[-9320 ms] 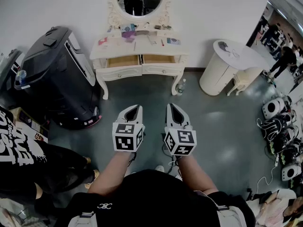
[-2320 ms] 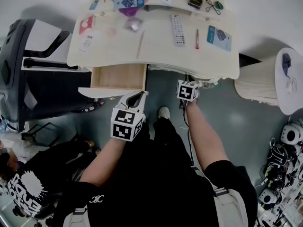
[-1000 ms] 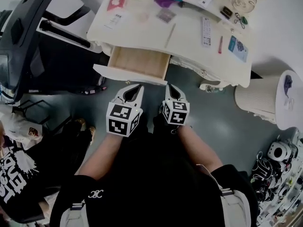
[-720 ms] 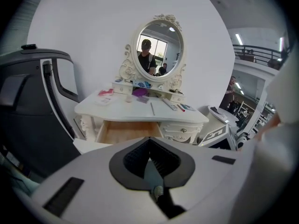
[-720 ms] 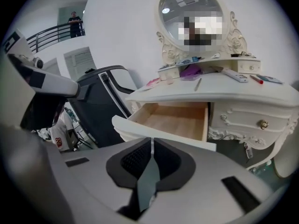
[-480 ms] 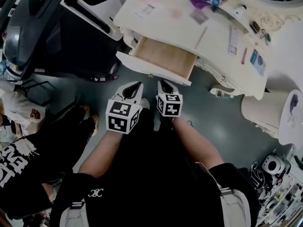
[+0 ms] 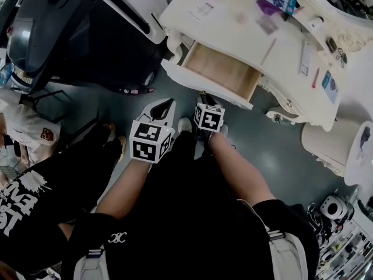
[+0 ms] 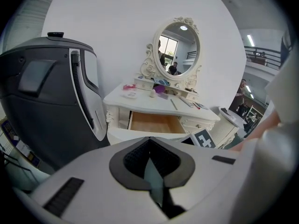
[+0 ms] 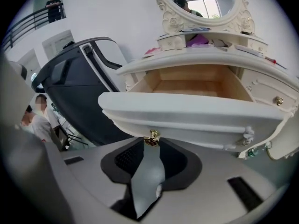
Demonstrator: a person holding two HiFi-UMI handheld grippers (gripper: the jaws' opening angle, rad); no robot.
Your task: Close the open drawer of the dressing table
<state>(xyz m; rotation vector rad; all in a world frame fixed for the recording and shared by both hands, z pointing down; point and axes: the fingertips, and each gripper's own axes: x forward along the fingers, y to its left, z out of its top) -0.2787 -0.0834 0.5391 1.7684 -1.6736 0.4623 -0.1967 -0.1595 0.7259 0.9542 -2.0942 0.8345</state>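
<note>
A: Drawer (image 7: 207,88)?
B: Hangs open under the tabletop (image 7: 233,34), front just ahead of both grippers.
A: Right gripper (image 9: 150,144)?
B: Wide at the jaws, just been opening, gold knob (image 9: 151,137) between the tips.
A: Left gripper (image 8: 149,143)?
B: Closed at the jaws, empty.

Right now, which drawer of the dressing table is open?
The drawer beside the big dark machine: it's pulled out, showing its wooden inside. The other drawer sits flush, shut.

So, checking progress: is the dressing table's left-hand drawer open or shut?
Open: the drawer juts out from the dressing table, its empty wooden inside visible in every view.
</note>
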